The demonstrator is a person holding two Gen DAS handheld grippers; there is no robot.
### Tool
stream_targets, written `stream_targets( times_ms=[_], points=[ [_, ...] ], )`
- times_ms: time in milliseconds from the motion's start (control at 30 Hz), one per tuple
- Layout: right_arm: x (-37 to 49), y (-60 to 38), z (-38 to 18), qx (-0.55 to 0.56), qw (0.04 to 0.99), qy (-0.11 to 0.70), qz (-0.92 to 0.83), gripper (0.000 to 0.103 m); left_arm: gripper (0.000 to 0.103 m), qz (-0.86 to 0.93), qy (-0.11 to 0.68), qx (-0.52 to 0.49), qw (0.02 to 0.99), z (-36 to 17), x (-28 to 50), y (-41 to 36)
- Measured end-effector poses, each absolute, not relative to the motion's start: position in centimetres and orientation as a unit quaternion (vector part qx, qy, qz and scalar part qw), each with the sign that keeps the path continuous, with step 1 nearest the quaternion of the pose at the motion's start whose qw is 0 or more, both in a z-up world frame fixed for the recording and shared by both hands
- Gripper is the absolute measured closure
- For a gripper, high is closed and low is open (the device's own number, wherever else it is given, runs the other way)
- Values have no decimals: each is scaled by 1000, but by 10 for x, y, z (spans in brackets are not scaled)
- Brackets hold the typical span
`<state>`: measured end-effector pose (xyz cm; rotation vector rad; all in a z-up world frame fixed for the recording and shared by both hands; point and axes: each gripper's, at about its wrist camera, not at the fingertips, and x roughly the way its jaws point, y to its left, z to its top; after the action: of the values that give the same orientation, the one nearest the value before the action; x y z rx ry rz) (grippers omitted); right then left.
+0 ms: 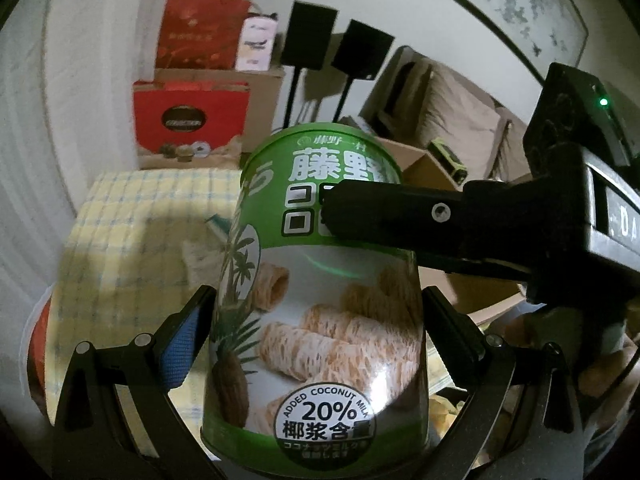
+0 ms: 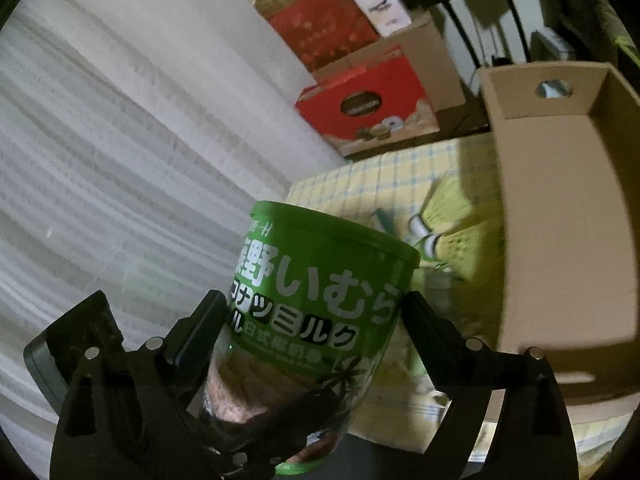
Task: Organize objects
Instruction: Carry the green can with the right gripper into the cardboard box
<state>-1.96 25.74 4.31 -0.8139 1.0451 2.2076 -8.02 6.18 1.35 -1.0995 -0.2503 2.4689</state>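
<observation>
A green and white can of coconut egg rolls [image 1: 316,292] fills the left wrist view, held upright above the table. My left gripper [image 1: 318,316] is shut on its lower half, fingers on both sides. My right gripper [image 2: 310,312] is shut on the same can [image 2: 320,300] higher up, near the green lid; it also shows in the left wrist view as a black finger [image 1: 384,212] pressed across the label. An open, empty cardboard box [image 2: 560,208] stands at the right in the right wrist view.
A yellow checked cloth [image 2: 360,192] covers the table [image 1: 132,216]. Stacked red and brown gift boxes [image 1: 192,116] stand against the wall behind it. A red-labelled container [image 1: 38,352] sits at the left edge. Speakers on stands [image 1: 308,40] and a sofa [image 1: 448,96] lie beyond.
</observation>
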Motion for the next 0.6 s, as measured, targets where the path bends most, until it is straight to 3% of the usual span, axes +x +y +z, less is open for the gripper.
stream_targets(
  times_ms=[600],
  points=[
    [99, 301, 80, -260, 378, 395, 796, 17, 3, 867, -52, -406, 286, 31, -123, 197]
  ],
)
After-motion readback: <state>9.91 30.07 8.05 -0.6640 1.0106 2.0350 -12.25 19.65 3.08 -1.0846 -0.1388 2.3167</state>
